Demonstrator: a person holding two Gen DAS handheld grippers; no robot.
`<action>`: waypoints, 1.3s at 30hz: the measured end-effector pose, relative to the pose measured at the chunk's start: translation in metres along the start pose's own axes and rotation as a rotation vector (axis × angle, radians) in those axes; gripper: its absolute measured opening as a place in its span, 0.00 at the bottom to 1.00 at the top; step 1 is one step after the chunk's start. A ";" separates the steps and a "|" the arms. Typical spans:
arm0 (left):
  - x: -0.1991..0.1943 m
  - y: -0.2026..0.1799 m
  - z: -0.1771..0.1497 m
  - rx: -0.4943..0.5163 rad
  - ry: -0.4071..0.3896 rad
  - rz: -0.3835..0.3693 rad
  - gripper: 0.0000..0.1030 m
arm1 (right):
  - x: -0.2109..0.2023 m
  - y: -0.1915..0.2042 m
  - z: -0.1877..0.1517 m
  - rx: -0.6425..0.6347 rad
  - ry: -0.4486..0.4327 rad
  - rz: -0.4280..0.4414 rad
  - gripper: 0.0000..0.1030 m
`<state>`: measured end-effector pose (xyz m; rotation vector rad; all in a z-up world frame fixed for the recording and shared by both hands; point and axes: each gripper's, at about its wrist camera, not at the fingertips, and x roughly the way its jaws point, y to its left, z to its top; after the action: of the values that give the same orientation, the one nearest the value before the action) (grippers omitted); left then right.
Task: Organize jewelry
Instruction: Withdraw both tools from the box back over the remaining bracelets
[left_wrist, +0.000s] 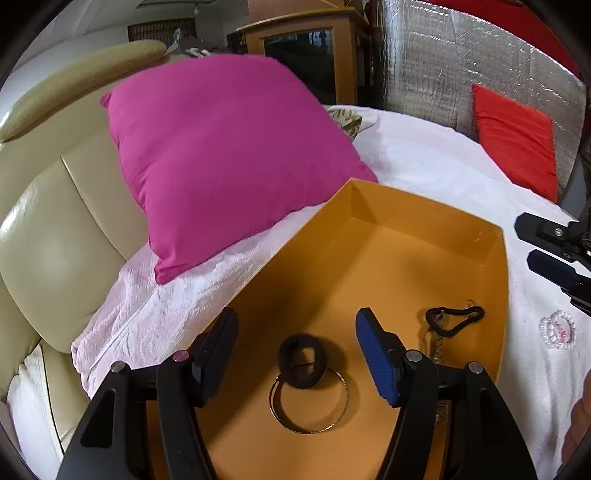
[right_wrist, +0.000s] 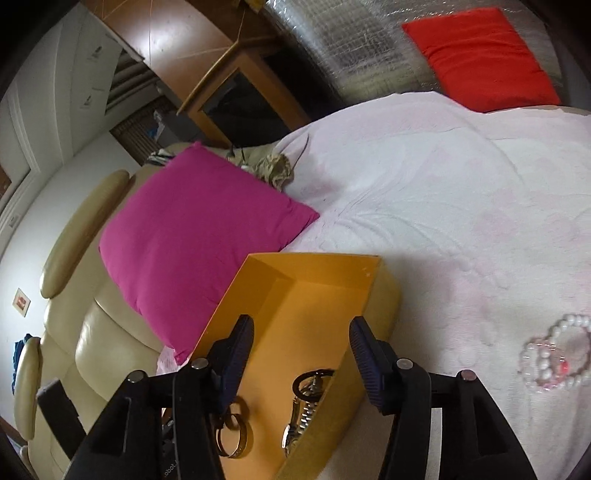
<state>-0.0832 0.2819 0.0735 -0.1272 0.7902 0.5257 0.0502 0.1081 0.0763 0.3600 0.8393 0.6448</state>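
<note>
An orange box (left_wrist: 424, 206) lies open on the white bedspread. In it are a black hair tie (left_wrist: 303, 360) on top of a gold bangle (left_wrist: 310, 406), a black cord loop (left_wrist: 454, 317) and a metal chain (left_wrist: 437, 349). My left gripper (left_wrist: 297, 350) is open and empty just above the hair tie. A pearl bracelet (left_wrist: 557, 330) lies on the bedspread right of the box. My right gripper (right_wrist: 301, 356) is open and empty over the box (right_wrist: 314, 269), with the gold bangle (right_wrist: 234, 435), the chain (right_wrist: 301, 417) and the pearl bracelet (right_wrist: 556, 354) in its view.
A magenta pillow (left_wrist: 229, 155) leans against the beige leather sofa (left_wrist: 55, 229) left of the box. A red pillow (left_wrist: 517, 140) stands at the far right against a silver foil wall. A wooden cabinet (left_wrist: 306, 55) stands behind.
</note>
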 end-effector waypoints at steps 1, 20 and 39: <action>-0.003 -0.002 0.000 0.004 -0.008 -0.004 0.67 | -0.005 -0.001 0.000 -0.003 -0.006 -0.006 0.56; -0.092 -0.116 -0.008 0.156 -0.176 -0.249 0.91 | -0.250 -0.164 -0.008 0.217 -0.222 -0.377 0.56; -0.059 -0.208 -0.023 0.263 -0.054 -0.257 0.91 | -0.296 -0.286 -0.031 0.488 -0.089 -0.358 0.56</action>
<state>-0.0292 0.0713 0.0819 0.0286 0.7696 0.1786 -0.0115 -0.3001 0.0732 0.6550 0.9438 0.0829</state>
